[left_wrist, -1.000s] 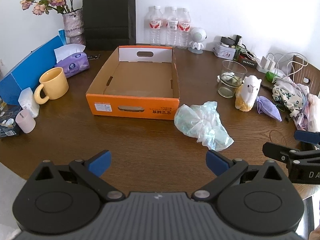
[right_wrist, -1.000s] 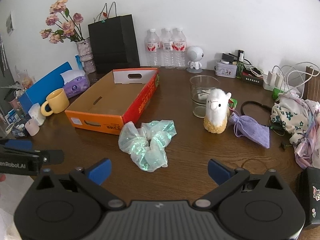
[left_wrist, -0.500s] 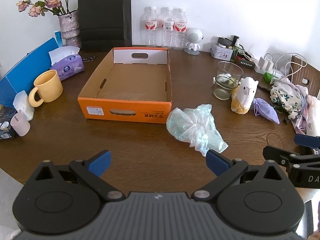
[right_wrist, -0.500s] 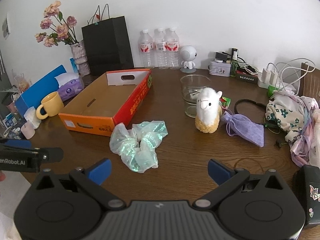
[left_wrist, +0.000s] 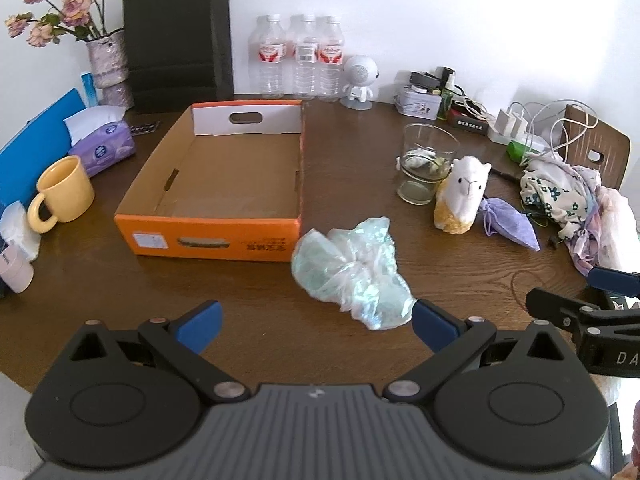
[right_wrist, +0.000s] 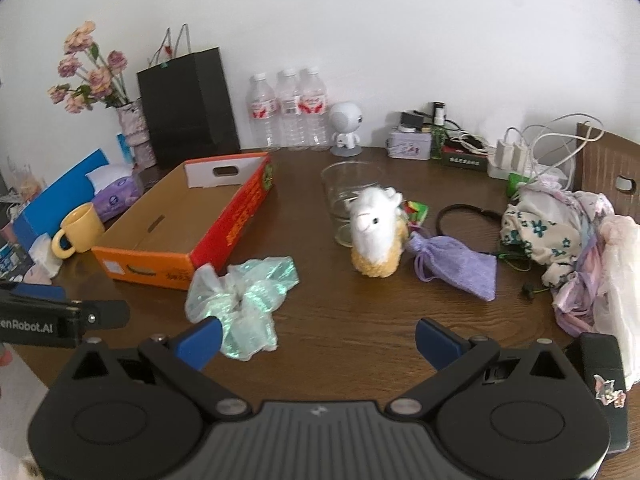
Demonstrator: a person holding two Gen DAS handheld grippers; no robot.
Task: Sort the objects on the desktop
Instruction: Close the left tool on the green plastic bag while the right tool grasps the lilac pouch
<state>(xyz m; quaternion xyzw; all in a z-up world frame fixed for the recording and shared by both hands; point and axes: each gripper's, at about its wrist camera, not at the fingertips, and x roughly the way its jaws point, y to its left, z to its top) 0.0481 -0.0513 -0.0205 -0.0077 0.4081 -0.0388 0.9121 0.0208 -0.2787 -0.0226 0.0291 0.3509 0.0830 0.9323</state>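
Observation:
An empty orange cardboard box (left_wrist: 224,184) (right_wrist: 188,216) sits open on the brown table. A crumpled pale green plastic bag (left_wrist: 352,276) (right_wrist: 240,300) lies just right of its front corner. A white alpaca plush (left_wrist: 462,196) (right_wrist: 378,236), a purple drawstring pouch (left_wrist: 508,226) (right_wrist: 456,266) and a glass cup (left_wrist: 426,168) (right_wrist: 348,196) stand further right. My left gripper (left_wrist: 316,326) is open and empty, just short of the bag. My right gripper (right_wrist: 318,340) is open and empty, near the table's front edge, right of the bag.
A yellow mug (left_wrist: 64,196), purple tissue pack (left_wrist: 102,144), blue box (left_wrist: 32,152), flower vase (left_wrist: 108,68), black paper bag (left_wrist: 178,44) and three water bottles (left_wrist: 306,64) line the left and back. Chargers, cables (right_wrist: 532,148) and floral cloth (right_wrist: 560,232) crowd the right.
Both grippers have pulled back and risen a little, so the table objects look smaller and farther. Both stay open. Nothing on the table moved.

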